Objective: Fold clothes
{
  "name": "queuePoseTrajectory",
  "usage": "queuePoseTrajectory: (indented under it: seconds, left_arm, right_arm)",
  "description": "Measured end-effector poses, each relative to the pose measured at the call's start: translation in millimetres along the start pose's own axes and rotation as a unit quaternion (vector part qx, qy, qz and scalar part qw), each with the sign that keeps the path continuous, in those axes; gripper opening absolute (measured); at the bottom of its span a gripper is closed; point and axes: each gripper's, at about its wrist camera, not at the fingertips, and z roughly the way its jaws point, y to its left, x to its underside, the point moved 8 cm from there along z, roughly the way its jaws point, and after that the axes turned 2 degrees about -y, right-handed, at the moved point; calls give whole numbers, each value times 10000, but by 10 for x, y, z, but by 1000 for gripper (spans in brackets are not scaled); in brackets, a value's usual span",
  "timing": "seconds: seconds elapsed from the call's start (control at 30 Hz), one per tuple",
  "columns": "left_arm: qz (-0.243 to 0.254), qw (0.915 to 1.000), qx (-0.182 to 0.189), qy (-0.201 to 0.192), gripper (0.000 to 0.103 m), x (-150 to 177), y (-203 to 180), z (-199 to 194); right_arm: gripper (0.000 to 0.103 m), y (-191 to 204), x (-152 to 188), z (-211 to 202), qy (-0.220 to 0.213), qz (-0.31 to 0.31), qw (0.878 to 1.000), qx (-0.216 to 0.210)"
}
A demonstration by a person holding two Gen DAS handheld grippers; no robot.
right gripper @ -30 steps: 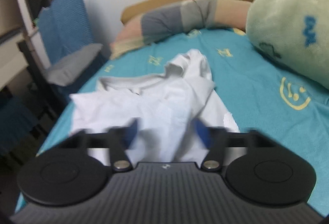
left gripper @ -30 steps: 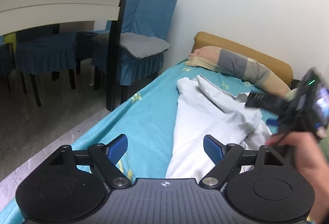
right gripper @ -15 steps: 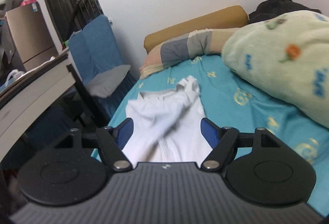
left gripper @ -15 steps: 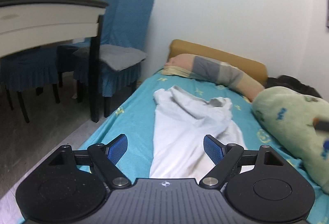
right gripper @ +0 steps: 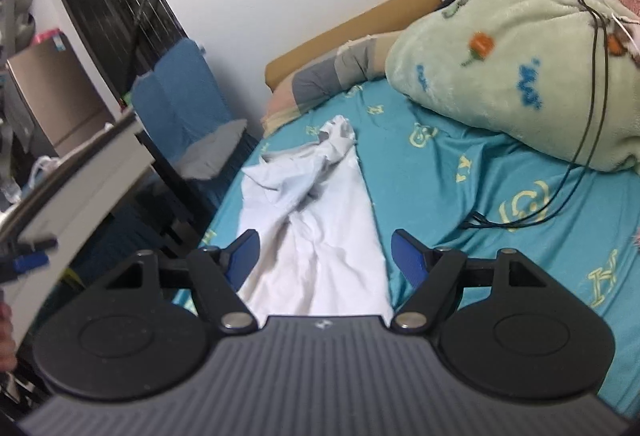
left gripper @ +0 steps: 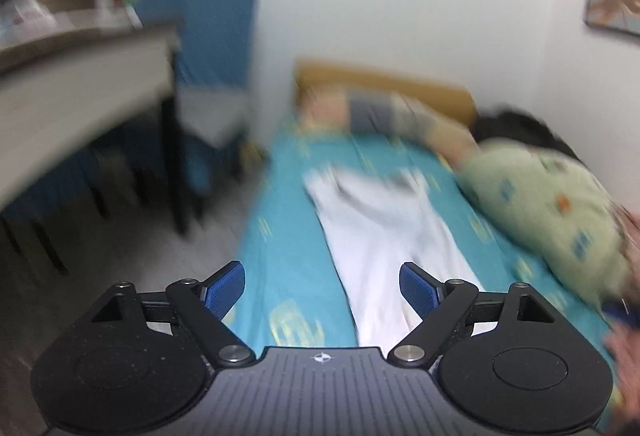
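- Left gripper (left gripper: 322, 286) was spread wide, holding nothing.
- Right gripper (right gripper: 324, 256) was likewise wide and empty.
- White garment (right gripper: 316, 220) lay rumpled lengthwise on the teal bedsheet (right gripper: 472, 196), beside a green blanket (right gripper: 520, 68).

Shirt (right gripper: 316, 220) on the bed (right gripper: 460, 172), blanket (right gripper: 512, 68) to its right, pillow (right gripper: 332, 76) behind at the far end, chair (right gripper: 184, 92) and table (right gripper: 76, 180) left of the bed.

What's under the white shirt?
The white shirt lies flat on the teal sheet, which shows all around it. Anything tucked beneath the cloth is covered, so I cannot tell.
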Motion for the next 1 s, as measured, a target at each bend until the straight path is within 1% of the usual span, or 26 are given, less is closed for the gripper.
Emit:
queuePoseTrajectory:
  seconds: [0.03,0.1,0.17,0.23,0.27,0.3,0.4,0.47,0.5,0.53,0.57,0.6,0.63,0.67,0.7,0.73,0.8,0.9,0.93,1.0]
  left_arm:
    - [-124,9992,254,292,86,151,78,90]
    - [-445,9925,775,829,84,474,215,298]
    - [-887,9813,1174,1240,82,775,347,512]
    - [-1265,9663,1587,1584,77,1040,448,694]
    - [-1366,9595,1787,1695,75,1153,472,762]
    - [-1448,9530,1968,1794,75,1259,496,827]
    - [-1584,9371,2295,2102,74,1533,538,1030]
    - [-1548,9314,2331,2329,70,1696,554,1157]
    - [-1500,9300,2363,2381,69,1763,564,1199]
    - [-1450,9294,2460,2339,68,1790,560,1205]
    - [-1412,9267,2589,2329,64,1787,546,1197]
    - [-1359,9234,2705,2360,48,1790,526,1190]
    - [-1238,9197,2773,2487,39,1808,484,1183]
    - [-1011,9183,2789,2623,22,1832,425,1172]
    - [-708,9183,2797,2710,9,1848,354,1139]
    - [-418,9189,2807,2741,7,1843,277,1086]
    - [33,9235,2690,2734,4,1755,134,979]
    - [862,9329,2282,2649,3,1522,-141,794]
    - [1240,9341,2125,2589,3,1445,-256,711]
    - [1885,9325,1834,2474,3,1296,-514,575]
  right_arm:
    - [75,-8,11,-12,-1,11,10000,-20]
    - [75,-39,37,-6,49,69,10000,-8]
    - [75,-71,51,8,105,153,9998,-2]
    - [75,-105,68,20,140,189,9997,30]
    - [75,-122,77,26,156,204,9997,47]
    - [75,-141,91,46,186,216,9996,85]
    - [75,-200,140,127,304,286,9989,208]
    - [76,-201,167,205,397,414,9982,193]
    - [75,-199,180,244,442,479,9977,181]
    - [76,-181,194,276,476,511,9974,156]
    - [75,-159,207,302,512,513,9973,146]
    - [75,-138,220,328,549,509,9971,140]
    - [75,-122,233,350,580,499,9970,152]
    - [75,-109,242,366,604,498,9968,164]
    - [76,-98,249,381,626,500,9966,174]
    - [75,-87,251,392,641,514,9965,169]
    - [75,-63,250,402,653,528,9964,142]
    - [75,-50,259,375,640,523,9965,152]
    - [75,-51,260,357,629,524,9965,152]
    - [75,-65,254,307,576,522,9968,165]
